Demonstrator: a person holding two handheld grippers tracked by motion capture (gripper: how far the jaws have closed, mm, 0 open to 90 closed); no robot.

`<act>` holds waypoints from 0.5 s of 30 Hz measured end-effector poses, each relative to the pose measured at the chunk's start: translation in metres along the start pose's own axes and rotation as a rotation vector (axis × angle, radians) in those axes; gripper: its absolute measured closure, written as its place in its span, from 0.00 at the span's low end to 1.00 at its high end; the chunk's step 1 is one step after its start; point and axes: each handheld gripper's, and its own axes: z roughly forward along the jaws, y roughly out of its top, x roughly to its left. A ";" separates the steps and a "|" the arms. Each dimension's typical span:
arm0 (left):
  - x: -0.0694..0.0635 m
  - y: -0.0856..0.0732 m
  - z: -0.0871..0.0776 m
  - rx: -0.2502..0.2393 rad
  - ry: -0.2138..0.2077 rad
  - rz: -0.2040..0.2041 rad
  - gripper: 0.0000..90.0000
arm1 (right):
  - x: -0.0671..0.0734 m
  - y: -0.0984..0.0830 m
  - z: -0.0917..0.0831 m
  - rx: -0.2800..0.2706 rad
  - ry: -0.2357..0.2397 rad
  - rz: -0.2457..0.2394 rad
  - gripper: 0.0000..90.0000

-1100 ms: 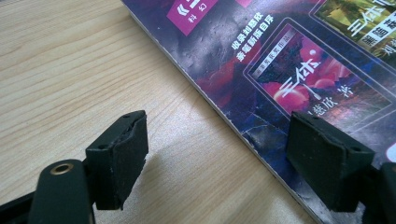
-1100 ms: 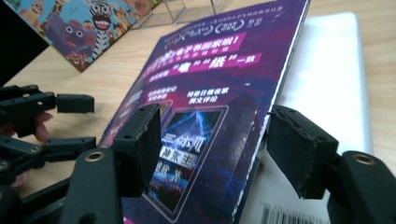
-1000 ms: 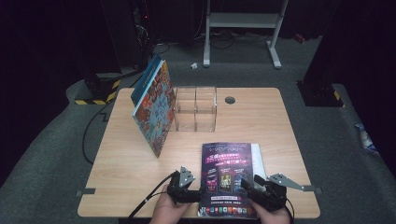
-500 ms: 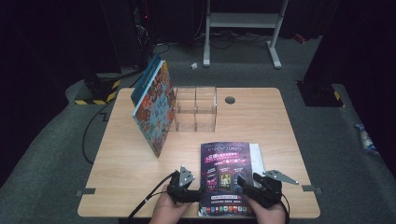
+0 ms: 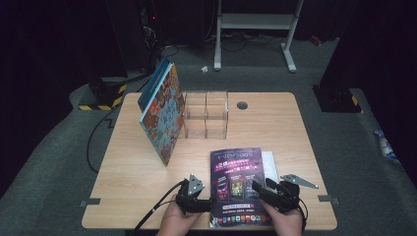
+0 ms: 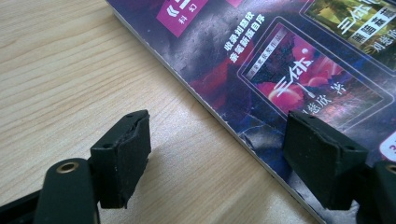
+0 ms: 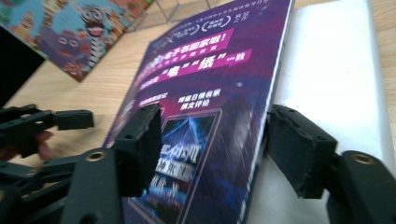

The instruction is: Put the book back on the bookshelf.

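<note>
A purple magazine lies flat at the table's front edge, partly over a white sheet. My left gripper is at its left edge and open. In the left gripper view one jaw hangs over bare wood and the other over the cover. My right gripper is at the right edge. In the right gripper view its jaws have just been closing. The magazine's edge lies between them, one jaw over the cover and one over the white sheet, and neither pad presses.
A colourful book leans upright against a clear box at the table's back middle. A round cable hole lies behind the box. The wooden table stands on grey carpet, with a metal frame beyond.
My right gripper has edged a little to the left over the magazine's right side. The left gripper and the magazine have stayed where they were.
</note>
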 end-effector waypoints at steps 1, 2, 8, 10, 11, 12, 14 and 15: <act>0.000 0.000 0.000 0.000 0.001 0.001 0.26 | 0.000 -0.001 -0.002 -0.009 0.010 0.000 0.43; 0.000 0.000 0.000 0.001 0.003 0.002 0.26 | 0.001 -0.003 -0.005 -0.013 0.015 0.005 0.45; 0.001 0.000 0.000 0.000 0.001 -0.003 0.26 | 0.004 -0.004 -0.015 -0.041 0.033 -0.029 0.59; 0.001 0.000 0.000 0.000 0.000 -0.006 0.26 | 0.002 -0.002 -0.015 -0.038 0.038 -0.036 0.61; 0.001 0.000 0.000 -0.001 0.001 -0.005 0.26 | 0.002 -0.001 -0.014 -0.037 0.045 -0.037 0.61; 0.001 0.000 0.000 -0.001 0.000 -0.006 0.27 | 0.001 0.000 -0.013 -0.035 0.047 -0.040 0.61; 0.001 0.000 0.000 -0.002 -0.004 -0.008 0.27 | 0.001 0.004 -0.011 -0.033 0.048 -0.049 0.61; 0.001 0.000 0.000 -0.002 -0.006 -0.011 0.27 | 0.001 0.006 -0.009 -0.035 0.047 -0.050 0.61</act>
